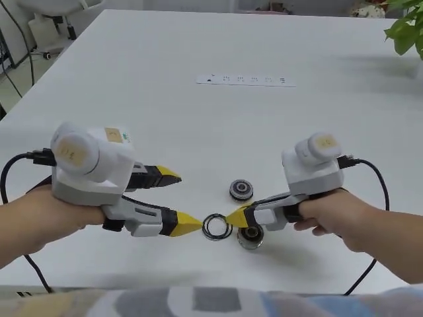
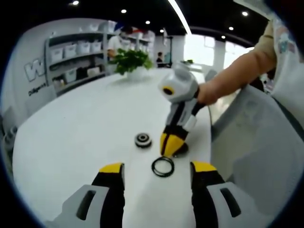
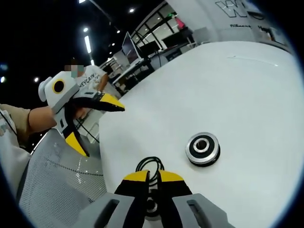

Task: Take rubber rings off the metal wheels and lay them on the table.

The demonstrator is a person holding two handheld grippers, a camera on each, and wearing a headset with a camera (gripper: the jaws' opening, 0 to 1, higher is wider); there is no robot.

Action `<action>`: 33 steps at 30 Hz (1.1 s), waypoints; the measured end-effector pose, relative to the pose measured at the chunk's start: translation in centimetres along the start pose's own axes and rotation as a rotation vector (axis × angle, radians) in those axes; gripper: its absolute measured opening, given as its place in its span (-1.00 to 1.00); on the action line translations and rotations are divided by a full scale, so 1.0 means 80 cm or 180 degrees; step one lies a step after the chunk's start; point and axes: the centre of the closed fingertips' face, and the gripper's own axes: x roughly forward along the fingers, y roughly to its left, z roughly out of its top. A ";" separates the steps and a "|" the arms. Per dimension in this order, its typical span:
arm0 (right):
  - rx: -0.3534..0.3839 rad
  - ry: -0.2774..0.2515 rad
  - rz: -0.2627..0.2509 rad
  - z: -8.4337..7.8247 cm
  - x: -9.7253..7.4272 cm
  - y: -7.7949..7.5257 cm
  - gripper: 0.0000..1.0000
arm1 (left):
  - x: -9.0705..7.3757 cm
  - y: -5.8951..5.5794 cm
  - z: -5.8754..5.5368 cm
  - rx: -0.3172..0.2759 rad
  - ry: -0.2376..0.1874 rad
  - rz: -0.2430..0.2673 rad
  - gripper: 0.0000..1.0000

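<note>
A loose black rubber ring (image 1: 217,226) lies flat on the white table (image 1: 218,125), between the two grippers. My left gripper (image 1: 182,200) is open, its yellow tips either side of the ring (image 2: 163,166) and short of it. My right gripper (image 1: 232,216) is shut, its tips at the ring's right edge (image 3: 149,164). Just under it sits a metal wheel (image 1: 251,236). A second wheel (image 1: 241,190) with a black ring around it stands a little farther back (image 3: 203,148). The right gripper view catches the open left gripper (image 3: 99,126), and the left gripper view the right gripper (image 2: 168,145).
A white strip with small markings (image 1: 244,80) lies far back on the table. A green plant (image 1: 406,30) is at the far right corner and a white chair (image 1: 53,20) at the far left. Black cables (image 1: 13,172) trail from both grippers.
</note>
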 end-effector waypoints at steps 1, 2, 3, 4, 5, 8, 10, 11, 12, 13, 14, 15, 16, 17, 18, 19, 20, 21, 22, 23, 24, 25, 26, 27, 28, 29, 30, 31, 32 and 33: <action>0.0000 -0.0014 -0.0006 0.001 -0.002 -0.003 -0.92 | 0.000 0.000 0.000 0.0001 0.0004 -0.0001 0.12; 0.0003 -0.0023 -0.0010 0.001 -0.003 -0.003 -0.91 | 0.000 0.000 0.000 0.0001 0.0007 -0.0003 0.12; 0.0007 -0.0041 -0.0018 0.003 -0.004 -0.004 -0.91 | 0.000 0.000 0.000 0.0000 0.0010 -0.0004 0.12; 0.0008 -0.0058 -0.0023 0.004 -0.006 -0.004 -0.90 | 0.000 0.000 0.000 -0.0001 0.0010 -0.0004 0.12; 0.0012 -0.0085 -0.0027 0.006 -0.008 -0.005 -0.89 | 0.000 0.000 0.000 -0.0004 0.0011 -0.0004 0.12; 0.0004 -0.0151 -0.0042 0.011 -0.014 -0.009 -0.86 | 0.000 0.002 0.000 -0.0008 0.0018 0.0002 0.11; -0.0008 -0.0194 -0.0043 0.015 -0.017 -0.010 -0.85 | 0.000 0.004 0.001 -0.0011 0.0018 0.0009 0.11; -0.0029 -0.0236 -0.0046 0.018 -0.019 -0.009 -0.85 | 0.000 0.004 0.001 -0.0012 0.0015 0.0011 0.11; -0.0036 -0.0254 -0.0053 0.020 -0.021 -0.011 -0.84 | 0.000 0.005 0.002 -0.0013 0.0014 0.0013 0.11; -0.0049 -0.0281 -0.0075 0.021 -0.023 -0.015 -0.82 | 0.001 0.006 0.002 -0.0016 0.0013 0.0015 0.11; -0.0061 -0.0296 -0.0095 0.023 -0.025 -0.017 -0.80 | 0.001 0.007 0.003 -0.0017 0.0013 0.0019 0.11; -0.0071 -0.0308 -0.0114 0.024 -0.026 -0.019 -0.78 | 0.002 0.008 0.003 -0.0018 0.0015 0.0024 0.10; -0.0087 -0.0326 -0.0138 0.026 -0.029 -0.021 -0.77 | 0.003 0.010 0.004 -0.0021 0.0017 0.0029 0.10; -0.0103 -0.0343 -0.0159 0.027 -0.031 -0.023 -0.75 | 0.004 0.011 0.004 -0.0023 0.0016 0.0033 0.10; -0.0137 -0.0367 -0.0192 0.030 -0.034 -0.025 -0.73 | 0.005 0.013 0.006 -0.0030 0.0010 0.0036 0.09; -0.0160 -0.0375 -0.0210 0.031 -0.036 -0.027 -0.71 | 0.006 0.013 0.007 -0.0034 0.0008 0.0036 0.09; -0.0186 -0.0385 -0.0238 0.032 -0.038 -0.029 -0.69 | 0.007 0.015 0.008 -0.0033 0.0005 0.0039 0.09; -0.0194 -0.0394 -0.0255 0.034 -0.040 -0.031 -0.69 | 0.008 0.016 0.009 -0.0031 0.0006 0.0043 0.08; -0.0207 -0.0414 -0.0285 0.035 -0.042 -0.034 -0.67 | 0.009 0.018 0.009 -0.0029 0.0007 0.0047 0.08; -0.0221 -0.0425 -0.0305 0.037 -0.044 -0.036 -0.65 | 0.011 0.020 0.011 -0.0029 0.0008 0.0052 0.08; -0.0238 -0.0429 -0.0330 0.037 -0.045 -0.038 -0.63 | 0.012 0.021 0.011 -0.0029 0.0008 0.0054 0.08; -0.0279 -0.0449 -0.0371 0.039 -0.047 -0.041 -0.62 | 0.013 0.023 0.013 -0.0029 0.0008 0.0056 0.08; -0.0305 -0.0457 -0.0395 0.040 -0.048 -0.043 -0.63 | 0.014 0.024 0.014 -0.0031 0.0008 0.0055 0.07; -0.0337 -0.0452 -0.0417 0.040 -0.049 -0.046 -0.62 | 0.016 0.025 0.015 -0.0029 0.0009 0.0057 0.07; -0.0363 -0.0450 -0.0444 0.040 -0.050 -0.048 -0.61 | 0.017 0.026 0.015 -0.0025 0.0010 0.0060 0.07; -0.0389 -0.0447 -0.0478 0.040 -0.051 -0.051 -0.59 | 0.019 0.028 0.016 -0.0019 0.0019 0.0060 0.07; -0.0403 -0.0442 -0.0495 0.039 -0.051 -0.054 -0.55 | 0.020 0.029 0.016 -0.0012 0.0024 0.0061 0.06; -0.0419 -0.0437 -0.0507 0.038 -0.051 -0.056 -0.53 | 0.022 0.030 0.017 -0.0006 0.0024 0.0064 0.06; -0.0428 -0.0437 -0.0513 0.038 -0.052 -0.057 -0.52 | 0.023 0.031 0.018 -0.0011 0.0022 0.0065 0.06; -0.0464 -0.0438 -0.0533 0.037 -0.052 -0.059 -0.54 | 0.025 0.032 0.019 -0.0022 0.0016 0.0063 0.06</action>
